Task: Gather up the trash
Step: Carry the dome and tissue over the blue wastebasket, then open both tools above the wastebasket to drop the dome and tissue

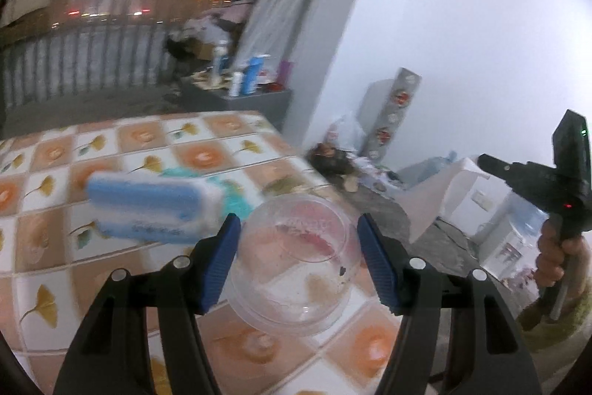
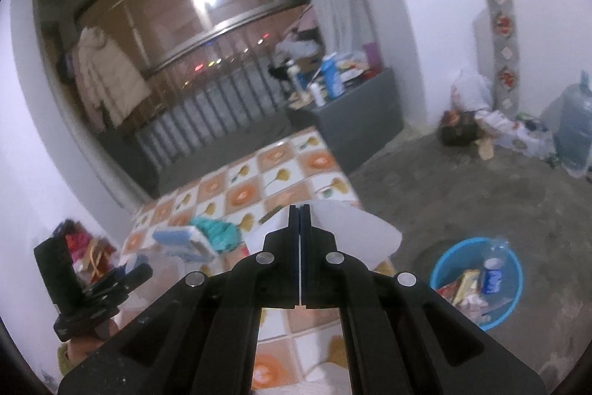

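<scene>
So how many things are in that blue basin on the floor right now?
3 that I can make out in the blue basin: a clear plastic bottle with a blue label at the back, a yellow packet left of it, and crumpled wrappers in front. More may lie hidden underneath.

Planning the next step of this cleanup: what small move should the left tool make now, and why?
Probably close the left tool on the clear plastic cup. Its open jaws already sit either side of the cup on the tiled table, not yet touching it. The right tool is already shut on a white sheet.
</scene>
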Demonstrator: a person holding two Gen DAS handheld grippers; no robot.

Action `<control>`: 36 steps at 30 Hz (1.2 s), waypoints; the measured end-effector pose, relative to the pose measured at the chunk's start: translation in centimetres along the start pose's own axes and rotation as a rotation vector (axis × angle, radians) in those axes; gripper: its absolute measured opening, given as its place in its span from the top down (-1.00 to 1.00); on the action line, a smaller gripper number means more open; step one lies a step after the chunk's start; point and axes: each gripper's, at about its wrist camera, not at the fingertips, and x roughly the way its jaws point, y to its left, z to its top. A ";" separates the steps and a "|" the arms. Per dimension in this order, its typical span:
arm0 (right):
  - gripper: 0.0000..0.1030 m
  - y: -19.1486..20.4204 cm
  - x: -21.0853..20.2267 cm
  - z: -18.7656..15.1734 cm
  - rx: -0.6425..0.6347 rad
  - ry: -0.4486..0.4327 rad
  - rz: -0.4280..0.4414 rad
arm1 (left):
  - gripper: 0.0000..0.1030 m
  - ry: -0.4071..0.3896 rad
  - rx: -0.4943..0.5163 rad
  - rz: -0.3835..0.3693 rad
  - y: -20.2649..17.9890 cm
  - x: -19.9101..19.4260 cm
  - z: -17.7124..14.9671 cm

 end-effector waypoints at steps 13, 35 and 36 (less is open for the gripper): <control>1.00 -12.0 -3.1 -2.7 0.181 -0.031 -0.156 | -0.24 0.196 0.170 -0.320 -14.2 11.9 3.7; 1.00 -28.1 9.3 -10.8 0.414 0.190 -0.243 | -0.25 0.725 0.270 -0.282 -28.3 42.8 -2.2; 1.00 -28.3 9.5 -11.0 0.419 0.194 -0.246 | -0.25 0.735 0.265 -0.274 -28.2 43.6 -2.4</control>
